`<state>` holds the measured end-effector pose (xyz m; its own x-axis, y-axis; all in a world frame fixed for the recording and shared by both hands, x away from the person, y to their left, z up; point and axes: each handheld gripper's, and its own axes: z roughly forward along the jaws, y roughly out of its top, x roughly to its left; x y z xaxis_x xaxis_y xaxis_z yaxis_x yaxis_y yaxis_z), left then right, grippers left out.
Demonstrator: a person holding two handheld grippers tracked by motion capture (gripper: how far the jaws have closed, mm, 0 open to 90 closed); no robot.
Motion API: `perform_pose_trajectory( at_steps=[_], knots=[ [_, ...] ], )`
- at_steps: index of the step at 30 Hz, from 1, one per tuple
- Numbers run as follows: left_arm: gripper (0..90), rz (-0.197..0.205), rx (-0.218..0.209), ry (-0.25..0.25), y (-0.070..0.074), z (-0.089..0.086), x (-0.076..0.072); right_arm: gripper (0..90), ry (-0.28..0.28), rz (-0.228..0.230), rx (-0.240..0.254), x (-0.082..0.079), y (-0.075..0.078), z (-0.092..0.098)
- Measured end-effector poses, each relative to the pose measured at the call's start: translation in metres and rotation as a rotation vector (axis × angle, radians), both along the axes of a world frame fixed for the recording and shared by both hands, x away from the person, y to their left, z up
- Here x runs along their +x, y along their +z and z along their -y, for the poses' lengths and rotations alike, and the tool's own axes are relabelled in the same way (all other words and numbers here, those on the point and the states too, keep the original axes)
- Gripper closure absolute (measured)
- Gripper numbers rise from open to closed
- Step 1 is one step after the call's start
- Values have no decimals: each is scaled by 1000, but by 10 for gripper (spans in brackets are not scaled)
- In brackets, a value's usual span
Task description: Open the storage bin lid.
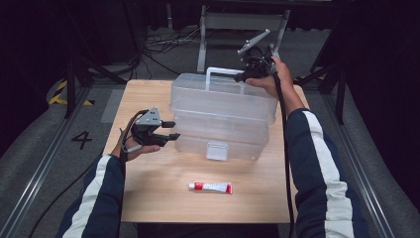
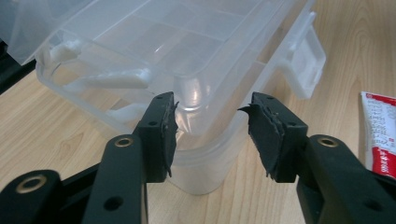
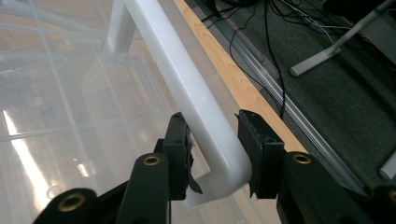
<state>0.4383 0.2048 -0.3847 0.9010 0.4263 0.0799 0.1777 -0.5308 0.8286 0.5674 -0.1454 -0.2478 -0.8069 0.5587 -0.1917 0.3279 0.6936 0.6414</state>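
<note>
A clear plastic storage box [image 1: 223,114] with stacked tiers stands on the wooden table [image 1: 148,198]. Its white carry handle [image 1: 223,71] stands upright on the lid. My right gripper [image 1: 242,77] is shut on the handle's right corner; in the right gripper view both pads press the white bar [image 3: 187,79] of the handle, with the right gripper [image 3: 213,119] straddling the bend. My left gripper [image 1: 173,130] sits level at the box's left front corner. In the left gripper view its jaws [image 2: 212,109] stand open around that rounded corner [image 2: 201,154] without touching it.
A red and white tube [image 1: 210,187] lies on the table in front of the box, also at the right edge of the left gripper view [image 2: 379,135]. The box's front latch [image 2: 306,60] hangs shut. Cables and a stand's legs lie on the floor behind the table.
</note>
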Motion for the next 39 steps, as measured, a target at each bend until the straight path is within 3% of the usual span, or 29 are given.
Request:
perform_pose_trajectory(
  at_steps=[3, 6, 8, 14, 21, 27, 31, 36, 39],
  knots=[
    [523, 15, -21, 5, 6, 1, -3, 664, 4, -5, -3, 0, 0, 0],
    [553, 35, -77, -8, 16, 5, -4, 664, 3, -6, -6, 0, 1, 0],
    [556, 37, -81, -15, 18, 6, -5, 664, 2, -3, -9, 0, 1, -1],
    [587, 39, -144, 20, 24, 7, -4, 664, 2, -2, -11, -2, 1, -1],
    [587, 39, -166, 23, 25, 8, -4, 659, -11, 19, 1, -4, 1, 3],
    [580, 37, -164, 25, 26, 10, -3, 642, -16, 56, 55, -13, 6, 16],
    [579, 33, -152, 24, 24, 12, -2, 653, -39, 110, 121, -22, 12, 28],
    [580, 34, -149, 24, 25, 13, -1, 648, -46, 149, 147, -33, 15, 44],
    [579, 34, -155, 24, 26, 13, 0, 631, -52, 180, 171, -47, 12, 65]
  ],
)
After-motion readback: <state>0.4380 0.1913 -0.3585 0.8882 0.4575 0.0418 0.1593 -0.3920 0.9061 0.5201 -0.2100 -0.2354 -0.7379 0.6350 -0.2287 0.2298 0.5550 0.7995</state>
